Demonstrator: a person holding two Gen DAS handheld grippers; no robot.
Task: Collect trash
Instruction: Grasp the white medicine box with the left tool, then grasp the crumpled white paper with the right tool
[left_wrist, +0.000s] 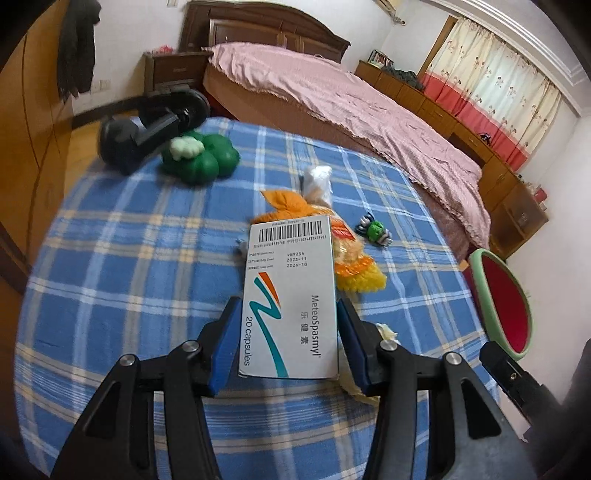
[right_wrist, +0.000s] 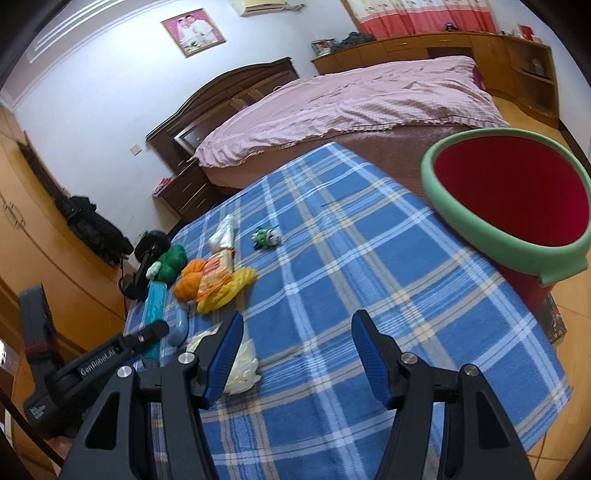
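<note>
My left gripper (left_wrist: 288, 332) is shut on a white MeteoSpasmyl medicine box (left_wrist: 291, 291) and holds it above the blue plaid tablecloth (left_wrist: 129, 266). In the right wrist view the box shows edge-on (right_wrist: 155, 306) in the left gripper (right_wrist: 147, 332). My right gripper (right_wrist: 297, 350) is open and empty above the cloth. A red bin with a green rim (right_wrist: 517, 206) stands at the table's right edge; it also shows in the left wrist view (left_wrist: 506, 302). A crumpled pale wrapper (right_wrist: 242, 365) lies by my right gripper's left finger. A clear plastic wrapper (left_wrist: 317, 181) lies farther back.
An orange and yellow snack bag pile (left_wrist: 347, 254), a green toy pepper (left_wrist: 201, 157), and a small green figure (left_wrist: 375, 229) lie on the table. A black device (left_wrist: 147, 129) sits at the far left edge. A bed with a pink cover (left_wrist: 351, 99) stands behind.
</note>
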